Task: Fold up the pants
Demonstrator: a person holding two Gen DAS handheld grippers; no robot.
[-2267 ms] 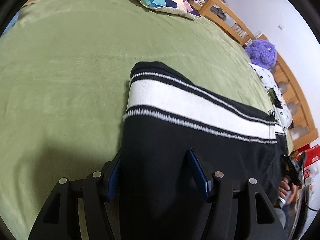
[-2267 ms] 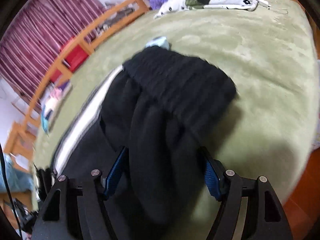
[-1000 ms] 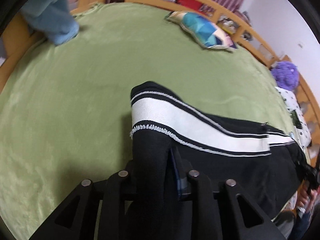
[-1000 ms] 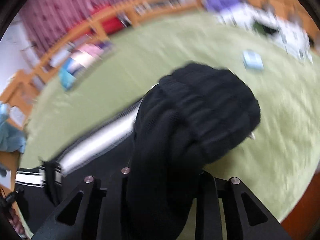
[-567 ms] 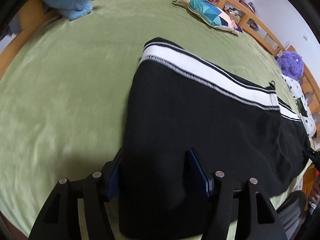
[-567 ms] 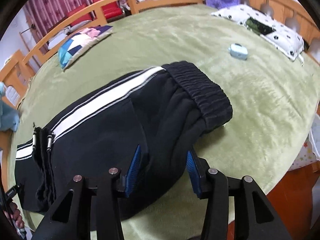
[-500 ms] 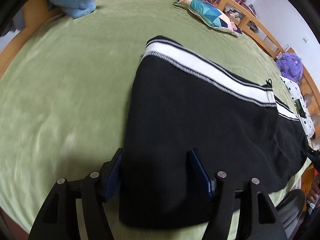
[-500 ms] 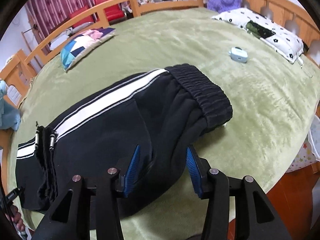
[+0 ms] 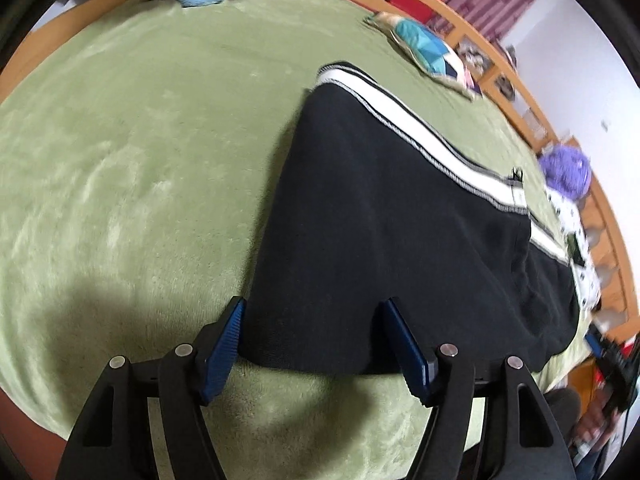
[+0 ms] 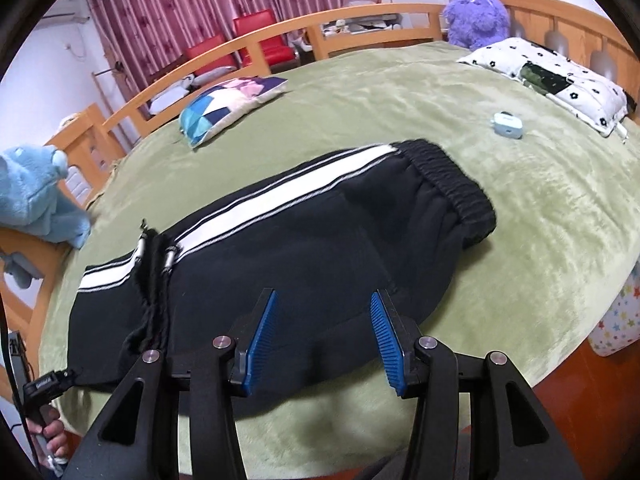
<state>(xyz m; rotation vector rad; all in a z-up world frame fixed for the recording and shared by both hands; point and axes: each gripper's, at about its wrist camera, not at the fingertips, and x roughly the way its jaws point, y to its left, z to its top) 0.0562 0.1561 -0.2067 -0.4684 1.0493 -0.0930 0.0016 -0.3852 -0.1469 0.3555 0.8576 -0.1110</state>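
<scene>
Black pants point(image 9: 380, 216) with a white side stripe point(image 10: 280, 204) lie folded lengthwise on the green bedspread point(image 9: 132, 152). The elastic waistband point(image 10: 452, 188) is at the right end in the right wrist view; a black drawstring point(image 10: 154, 280) lies across the left part. My left gripper point(image 9: 316, 308) is open, its blue pads either side of the pants' near edge, just above it. My right gripper point(image 10: 322, 300) is open and empty above the near edge of the pants point(image 10: 304, 276).
A colourful pillow point(image 10: 228, 100), a blue plush toy point(image 10: 32, 196), a purple plush toy point(image 10: 476, 16), a black-and-white pillow point(image 10: 560, 76) and a small pale blue case point(image 10: 507, 123) lie on the bed. A wooden rail point(image 10: 320, 28) rings the bed.
Both grippers had been shut on the pants a second ago, then opened and let them drop flat. Since half a second ago both have drawn back slightly from the cloth.
</scene>
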